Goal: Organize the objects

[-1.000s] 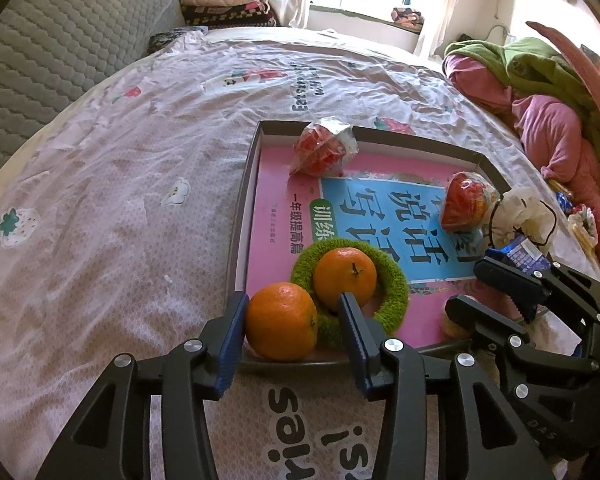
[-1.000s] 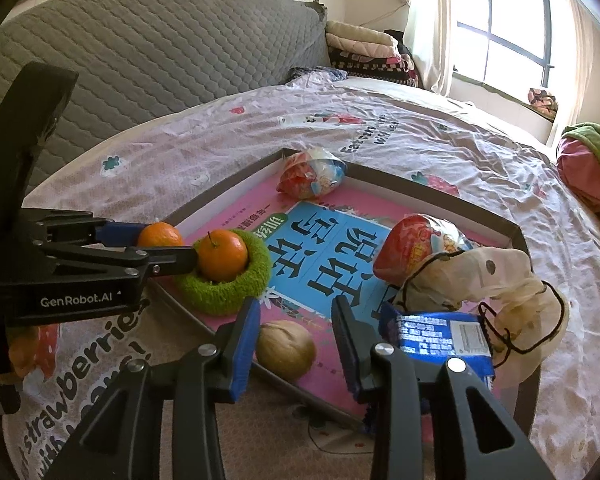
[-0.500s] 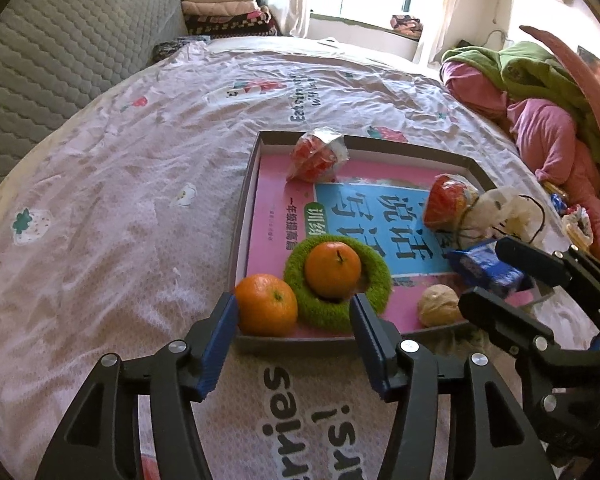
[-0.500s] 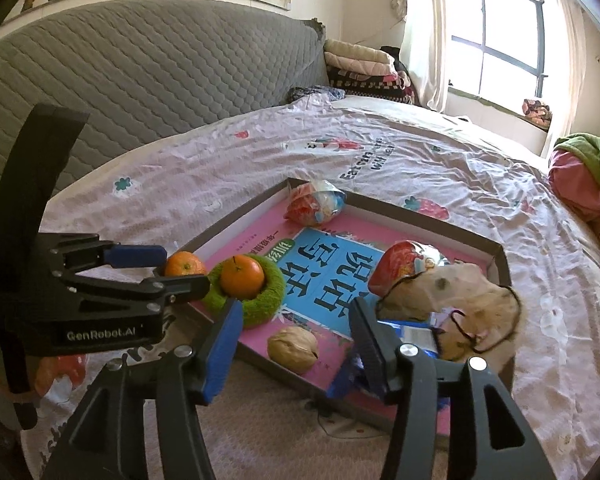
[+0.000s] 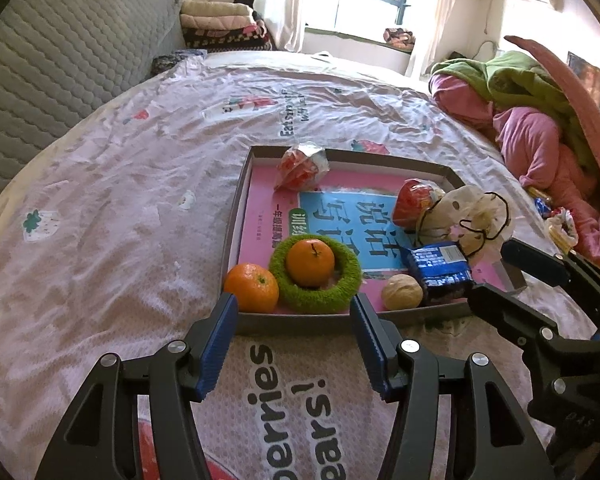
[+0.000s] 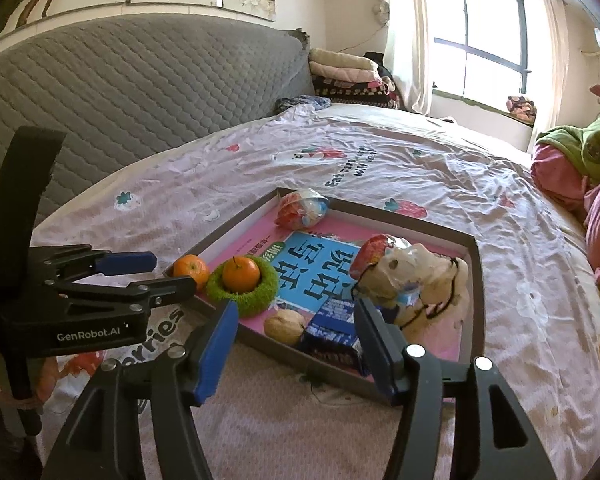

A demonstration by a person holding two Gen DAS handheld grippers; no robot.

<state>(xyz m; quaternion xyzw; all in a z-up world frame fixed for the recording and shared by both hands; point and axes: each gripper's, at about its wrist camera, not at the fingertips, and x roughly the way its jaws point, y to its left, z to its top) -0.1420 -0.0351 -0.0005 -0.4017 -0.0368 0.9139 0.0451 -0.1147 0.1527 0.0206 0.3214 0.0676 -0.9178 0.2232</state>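
Observation:
A grey-rimmed tray with a pink book in it lies on the bed. One orange sits in its near left corner and a second orange rests in a green fuzzy ring. A walnut and a blue packet lie at the near edge. My left gripper is open just short of the tray, holding nothing. My right gripper hovers before the walnut, its jaws opening with nothing between them.
Two red snack packets and a beige pouch with a black cord also lie in the tray. A grey quilted headboard stands on the left. Pink and green bedding is piled on the right.
Both grippers have pulled back from the tray and risen. The left jaws widened off the corner orange and the right jaws off the walnut; both things stay in the tray.

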